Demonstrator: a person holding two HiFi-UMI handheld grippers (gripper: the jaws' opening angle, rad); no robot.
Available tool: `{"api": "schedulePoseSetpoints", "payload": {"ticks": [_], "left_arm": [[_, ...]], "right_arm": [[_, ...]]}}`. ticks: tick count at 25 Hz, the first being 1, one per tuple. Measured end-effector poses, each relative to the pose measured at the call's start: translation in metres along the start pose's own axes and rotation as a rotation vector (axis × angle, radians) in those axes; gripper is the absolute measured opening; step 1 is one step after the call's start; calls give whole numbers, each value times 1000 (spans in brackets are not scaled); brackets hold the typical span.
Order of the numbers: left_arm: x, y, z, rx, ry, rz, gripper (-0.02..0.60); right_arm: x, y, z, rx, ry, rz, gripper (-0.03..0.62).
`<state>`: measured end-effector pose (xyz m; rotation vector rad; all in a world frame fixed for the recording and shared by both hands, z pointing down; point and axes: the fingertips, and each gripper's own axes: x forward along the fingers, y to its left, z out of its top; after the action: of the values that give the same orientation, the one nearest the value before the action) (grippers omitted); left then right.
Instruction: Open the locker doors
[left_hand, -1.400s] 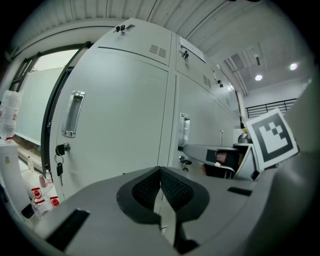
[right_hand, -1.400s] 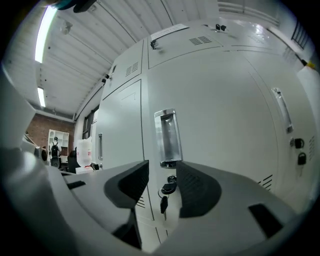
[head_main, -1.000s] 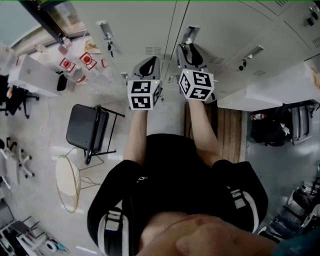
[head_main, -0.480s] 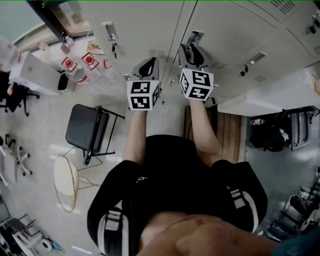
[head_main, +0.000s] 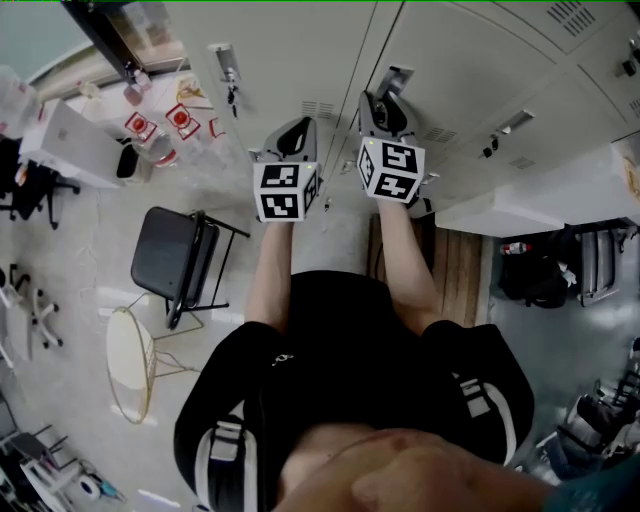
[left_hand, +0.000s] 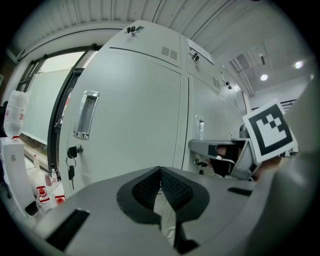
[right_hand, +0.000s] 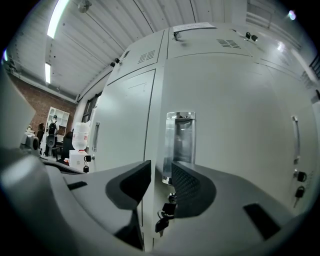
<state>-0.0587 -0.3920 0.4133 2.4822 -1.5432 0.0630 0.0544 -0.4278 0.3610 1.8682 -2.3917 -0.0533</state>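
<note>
Pale grey locker doors (right_hand: 235, 125) stood shut at twelve o'clock. Their recessed handle (right_hand: 179, 137) showed between the jaws of my right gripper (right_hand: 161, 175), parted and just closing, pads touching nothing. My left gripper (left_hand: 160, 172) was pinched closed, empty. A dark chair (head_main: 180, 255) stood on the pale floor (head_main: 90, 250) at nine o'clock.

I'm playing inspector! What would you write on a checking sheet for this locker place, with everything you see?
Surface: pale floor; wooden slats at the foot of the lockers.
Job's things: grey locker doors, the ones in front shut; recessed handle with keys hanging below it.
Clutter: black chair; round stool with wire legs.
Grippers: left tool shut, holding nothing; right tool open, its jaws have just been closing a little, and the handle shows beyond the gap, not gripped.
Cables: nothing seen.
Surroundings: water bottle; white table off to the left.
</note>
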Motion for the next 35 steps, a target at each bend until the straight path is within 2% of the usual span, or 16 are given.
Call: {"api": "schedulePoseSetpoints", "payload": {"ticks": [3, 18, 22, 27, 35], "left_arm": [[0, 0, -2, -3, 2, -1, 11], [-6, -26, -18, 11, 49, -44, 11], [-14, -35, -12, -21, 28, -67, 11], [-23, -47, -7, -16, 8, -78, 11], [-41, -65, -17, -7, 25, -87, 11]], "right_arm": [[-3, -3, 1, 5, -5, -7, 117], [-28, 1, 1, 25, -19, 40, 114], [-38, 3, 2, 31, -28, 50, 114], [-52, 3, 0, 41, -32, 68, 115], [-80, -1, -3, 66, -65, 59, 120]]}}
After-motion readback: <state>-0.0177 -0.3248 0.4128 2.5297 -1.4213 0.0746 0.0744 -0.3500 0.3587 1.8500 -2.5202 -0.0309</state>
